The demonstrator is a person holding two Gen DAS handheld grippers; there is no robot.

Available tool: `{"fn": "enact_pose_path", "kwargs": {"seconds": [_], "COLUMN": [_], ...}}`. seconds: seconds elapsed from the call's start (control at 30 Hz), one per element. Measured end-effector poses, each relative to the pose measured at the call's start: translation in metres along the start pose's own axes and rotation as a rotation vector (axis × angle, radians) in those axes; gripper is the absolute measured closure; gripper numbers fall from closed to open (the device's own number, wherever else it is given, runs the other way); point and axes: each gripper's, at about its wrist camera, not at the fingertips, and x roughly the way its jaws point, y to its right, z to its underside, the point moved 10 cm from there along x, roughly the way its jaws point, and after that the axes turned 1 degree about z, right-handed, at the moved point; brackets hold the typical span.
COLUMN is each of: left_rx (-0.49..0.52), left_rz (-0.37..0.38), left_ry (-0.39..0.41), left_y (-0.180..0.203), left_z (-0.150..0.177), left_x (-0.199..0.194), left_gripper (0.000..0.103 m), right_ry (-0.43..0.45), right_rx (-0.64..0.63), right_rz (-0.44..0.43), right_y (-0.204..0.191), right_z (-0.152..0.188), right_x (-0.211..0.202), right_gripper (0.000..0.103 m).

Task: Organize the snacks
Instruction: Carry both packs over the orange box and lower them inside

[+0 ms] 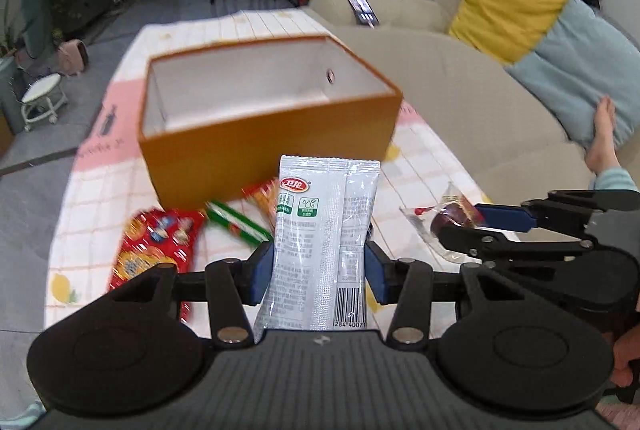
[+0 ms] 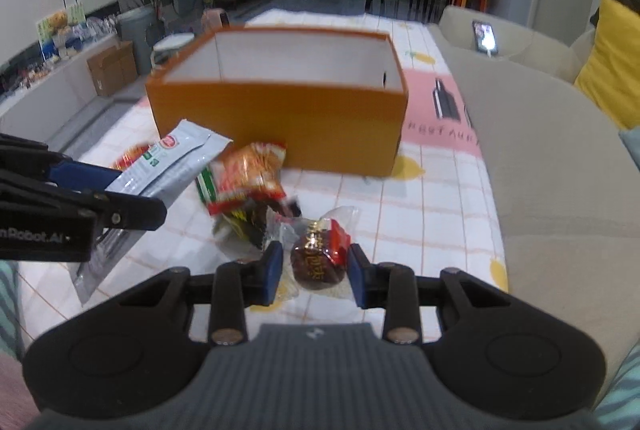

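Checked tablecloth (image 1: 100,186): L gripper (image 1: 319,268) clamps white sachet (image 1: 324,230), R gripper (image 2: 314,272) clamps brown sweet (image 2: 316,266).

Not much readable text here. The grey snack sachet (image 1: 320,242) carries a red oval logo reading 卫龙, two small green label boxes too tiny to read, and a barcode with the digits "284 4007" visible at its bottom edge. The left gripper (image 2: 132,208), seen from the right wrist view, shows part of a white print, "nRobot.AI". The pink patch of the tablecloth (image 2: 440,134) has dark letters, roughly "RESTAUR", cut off. The dark round candy (image 2: 318,264) bears gold characters, too blurry to read.
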Motion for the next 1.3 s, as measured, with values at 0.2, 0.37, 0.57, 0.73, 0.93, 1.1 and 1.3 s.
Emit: {"fn": "enact_pose_path", "kwargs": {"seconds": [0.2,0.37,0.57,0.73,0.93,1.1,1.3], "left_rx": [-0.061,-0.087,-0.103,-0.125,-0.184,-0.227,-0.254], "left_rz": [-0.011,-0.018,-0.013,-0.033,-0.055,-0.051,-0.085], "left_ry": [0.059,0.087,0.138,0.167,0.136,0.071,-0.048], "left_y": [-0.017,-0.029,-0.036,-0.049,-0.069,-0.084,-0.101], "left_z": [-0.037,-0.068,-0.113,-0.148,-0.171,-0.174,-0.165], "left_x": [-0.015,-0.015,-0.013,-0.001,0.031,0.067,0.116], "left_gripper": [0.049,0.049,0.049,0.049,0.049,0.049,0.049], "right_ry": [0.097,0.156,0.227,0.252,0.235,0.171,0.051], "right_rx": [-0.040,-0.061,-0.098,-0.121,-0.138,-0.160,-0.231], "right_rz": [-0.008,-0.023,-0.023,-0.009,0.004,0.025,0.038], "right_y": [-0.003,0.000,0.002,0.008,0.015,0.021,0.022], "right_z": [-0.043,-0.085,-0.137,-0.172,-0.203,-0.213,-0.206], "right_x": [-0.018,-0.019,-0.012,0.007,0.042,0.083,0.144], "right_gripper": [0.071,0.071,0.071,0.071,0.071,0.071,0.071]}}
